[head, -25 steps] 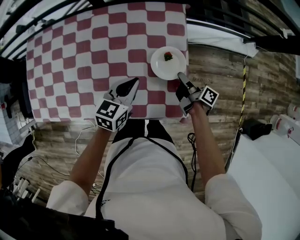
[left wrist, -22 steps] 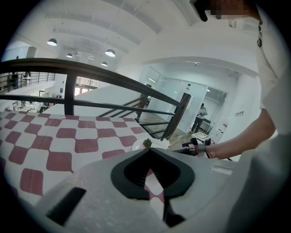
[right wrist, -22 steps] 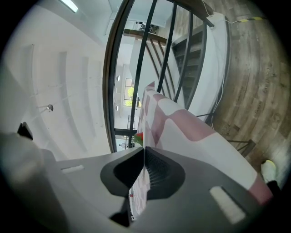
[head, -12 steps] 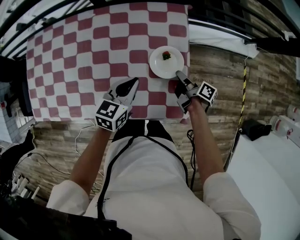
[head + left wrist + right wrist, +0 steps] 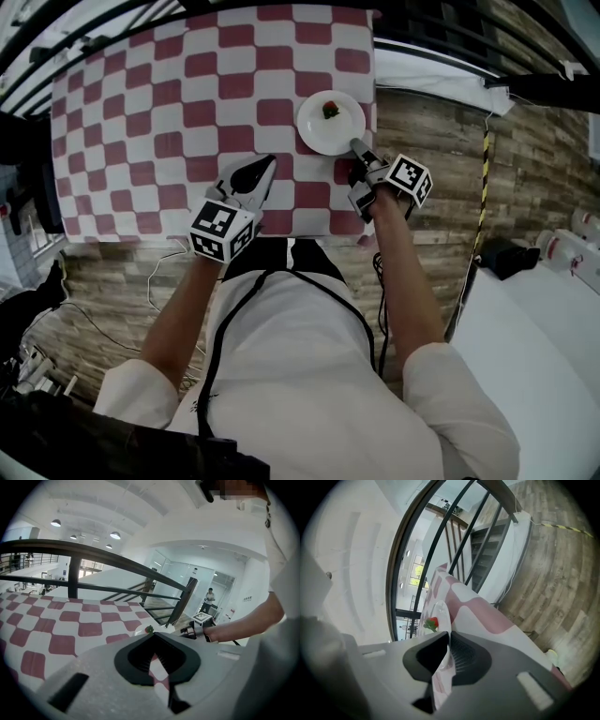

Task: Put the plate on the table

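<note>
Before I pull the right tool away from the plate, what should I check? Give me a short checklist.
1. The plate rests on the table: ok.
2. Plate inside the table edge: ok.
3. The strawberry sits on the plate: ok.
4. The right tool free of the rim: not ok, jaws opening, rim between them.
5. The left tool empty, away from the plate: ok.

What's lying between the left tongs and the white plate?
Nothing but bare checkered tablecloth separates the left tongs from the plate; the head view shows it.
</note>
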Available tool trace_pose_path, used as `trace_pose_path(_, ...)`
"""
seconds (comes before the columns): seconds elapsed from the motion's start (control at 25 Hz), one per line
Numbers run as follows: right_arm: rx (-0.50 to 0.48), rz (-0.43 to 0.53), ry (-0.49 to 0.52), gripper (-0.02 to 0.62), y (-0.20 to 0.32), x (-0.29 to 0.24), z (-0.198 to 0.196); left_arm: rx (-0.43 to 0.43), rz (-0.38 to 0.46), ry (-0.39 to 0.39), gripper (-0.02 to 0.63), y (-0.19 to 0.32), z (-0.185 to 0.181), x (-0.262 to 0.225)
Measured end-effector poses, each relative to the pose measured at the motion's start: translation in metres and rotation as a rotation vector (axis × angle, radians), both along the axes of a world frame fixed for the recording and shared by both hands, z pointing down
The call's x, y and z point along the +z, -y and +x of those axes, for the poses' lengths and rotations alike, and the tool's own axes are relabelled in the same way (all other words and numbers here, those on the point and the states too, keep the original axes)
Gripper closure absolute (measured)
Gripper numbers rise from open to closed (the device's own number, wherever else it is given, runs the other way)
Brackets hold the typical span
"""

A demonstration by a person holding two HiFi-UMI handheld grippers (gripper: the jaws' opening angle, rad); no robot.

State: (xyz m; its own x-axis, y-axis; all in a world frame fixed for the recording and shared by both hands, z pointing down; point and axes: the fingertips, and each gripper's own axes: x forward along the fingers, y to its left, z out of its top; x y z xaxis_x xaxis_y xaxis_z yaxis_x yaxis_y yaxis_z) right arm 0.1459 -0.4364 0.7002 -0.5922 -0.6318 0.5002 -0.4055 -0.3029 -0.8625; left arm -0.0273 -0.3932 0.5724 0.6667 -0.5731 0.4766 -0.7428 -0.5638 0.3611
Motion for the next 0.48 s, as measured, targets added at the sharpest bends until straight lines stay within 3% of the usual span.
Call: trace_pose_path(0.48,-0.019,-0.014,-0.172,0.536,0.0014,0.0027,0.0025,-0.011,0.015,0.0,0.598,-0.0083,-0.0007,-0.0073)
